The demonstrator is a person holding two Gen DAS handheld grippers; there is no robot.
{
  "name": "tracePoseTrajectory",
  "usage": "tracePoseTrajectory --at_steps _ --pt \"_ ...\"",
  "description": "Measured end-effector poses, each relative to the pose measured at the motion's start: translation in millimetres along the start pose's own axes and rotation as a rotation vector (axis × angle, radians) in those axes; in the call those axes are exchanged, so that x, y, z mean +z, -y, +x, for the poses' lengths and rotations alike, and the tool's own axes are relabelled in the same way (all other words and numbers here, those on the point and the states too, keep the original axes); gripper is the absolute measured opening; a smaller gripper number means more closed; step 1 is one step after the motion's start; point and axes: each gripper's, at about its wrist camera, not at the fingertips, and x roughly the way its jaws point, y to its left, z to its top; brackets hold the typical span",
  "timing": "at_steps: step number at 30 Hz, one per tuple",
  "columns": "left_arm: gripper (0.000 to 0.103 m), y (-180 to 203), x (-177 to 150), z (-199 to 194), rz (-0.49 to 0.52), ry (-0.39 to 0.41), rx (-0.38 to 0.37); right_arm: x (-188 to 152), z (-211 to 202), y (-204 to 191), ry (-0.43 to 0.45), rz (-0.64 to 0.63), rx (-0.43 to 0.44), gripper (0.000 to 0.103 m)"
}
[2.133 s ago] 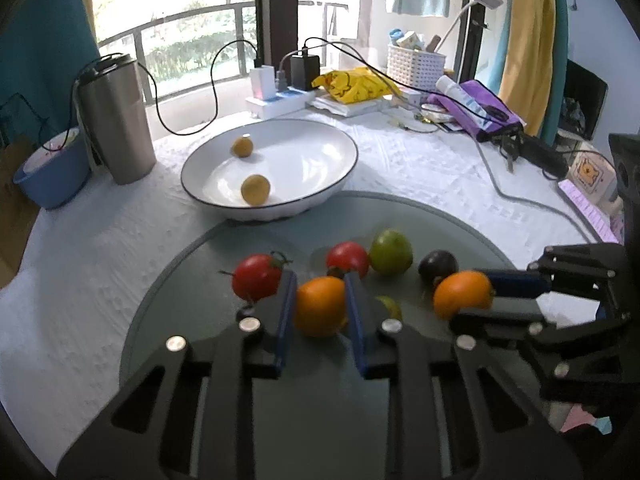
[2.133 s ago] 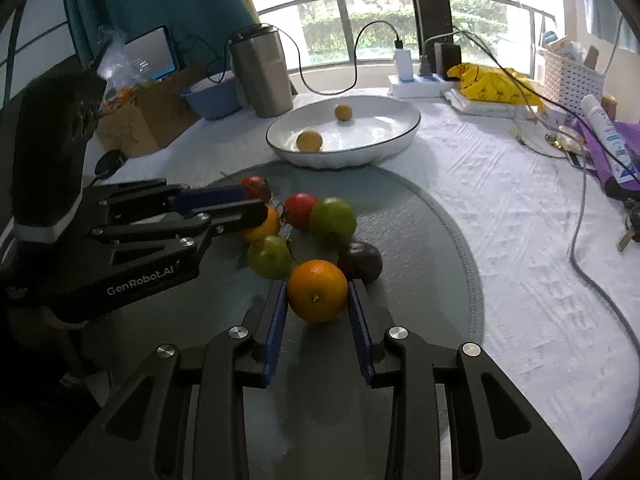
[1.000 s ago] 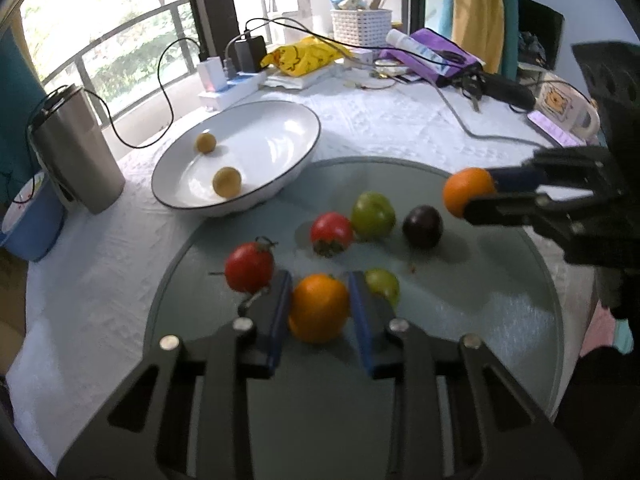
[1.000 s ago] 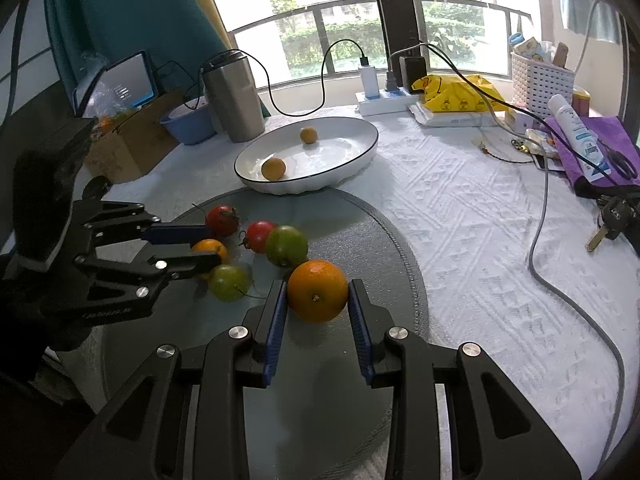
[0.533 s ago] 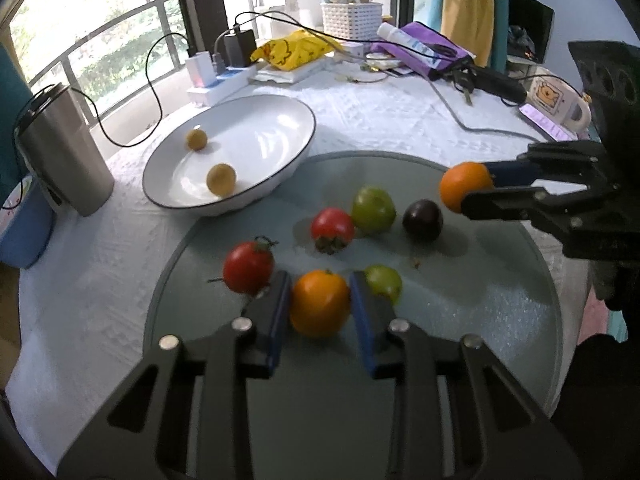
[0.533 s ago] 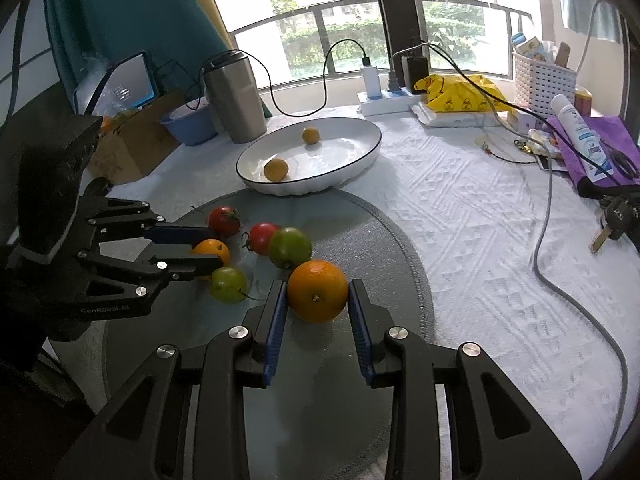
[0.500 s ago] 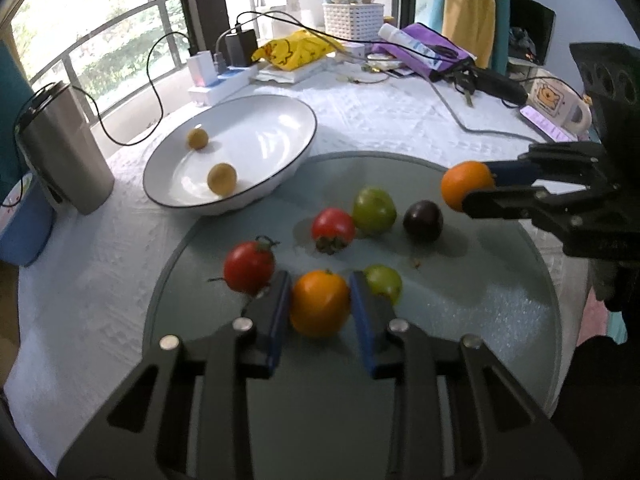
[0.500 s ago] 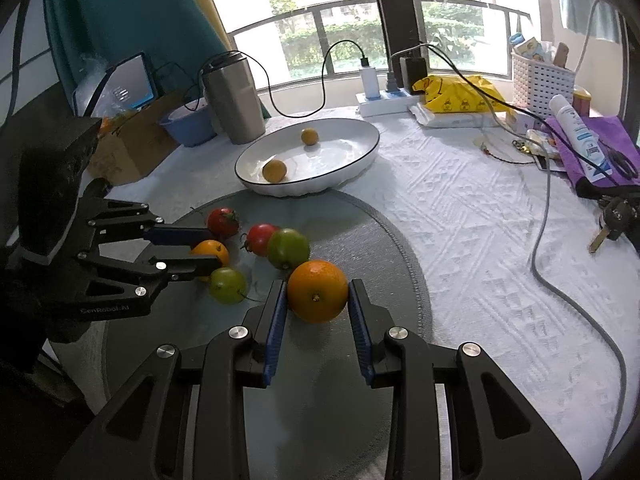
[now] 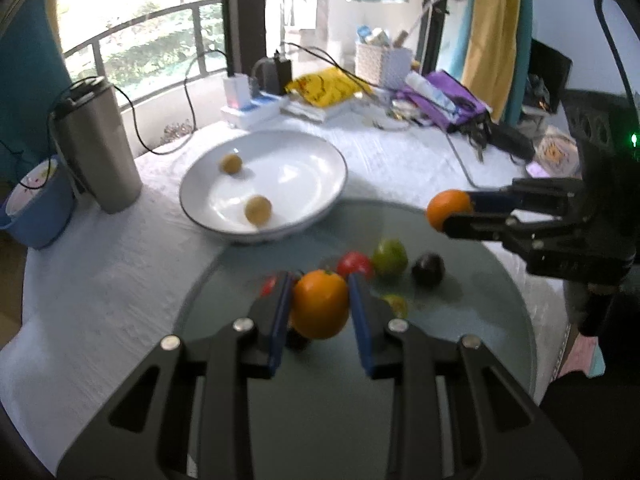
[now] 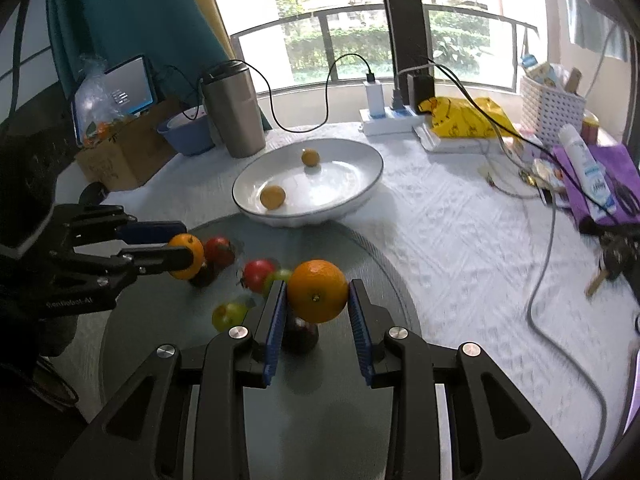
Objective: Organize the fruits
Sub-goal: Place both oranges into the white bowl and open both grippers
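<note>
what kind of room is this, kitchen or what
Probably a lived-in room at home beside a balcony, not clearly a kitchen. A cloth-covered table holds a power strip with chargers, a white basket of toiletries and a steel tumbler, with a railing and greenery outside the window.

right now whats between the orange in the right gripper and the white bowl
In the right wrist view, only bare glass mat and white tablecloth lie between the orange and white bowl.
</note>
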Motion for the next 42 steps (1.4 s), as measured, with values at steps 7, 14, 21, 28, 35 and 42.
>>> tracePoseTrajectory --at_steps 7,14,21,28,35,42 --pt "0.030 -21.2 16.5 7.1 -0.062 0.060 0.025 27.5 15.3 0.2 0.009 -0.044 0.007 0.033" --pt "0.030 -39.2 28.0 22.3 -0.097 0.081 0.054 50.7 34.2 2.3 0.016 -0.072 0.018 0.033" --pt "0.030 -55.3 40.0 42.7 -0.145 0.087 0.103 65.9 58.8 7.7 0.008 -0.078 0.032 0.033" --pt "0.030 -71.5 45.5 62.4 -0.195 0.078 0.112 80.4 86.5 8.3 -0.014 -0.097 0.042 0.033" --pt "0.030 -85.3 46.7 75.6 -0.237 0.071 0.111 87.0 107.9 7.3 -0.040 -0.101 0.052 0.033" --pt "0.031 -90.0 48.1 80.7 -0.252 0.057 0.131 88.7 115.8 9.3 -0.058 -0.095 0.012 0.034"
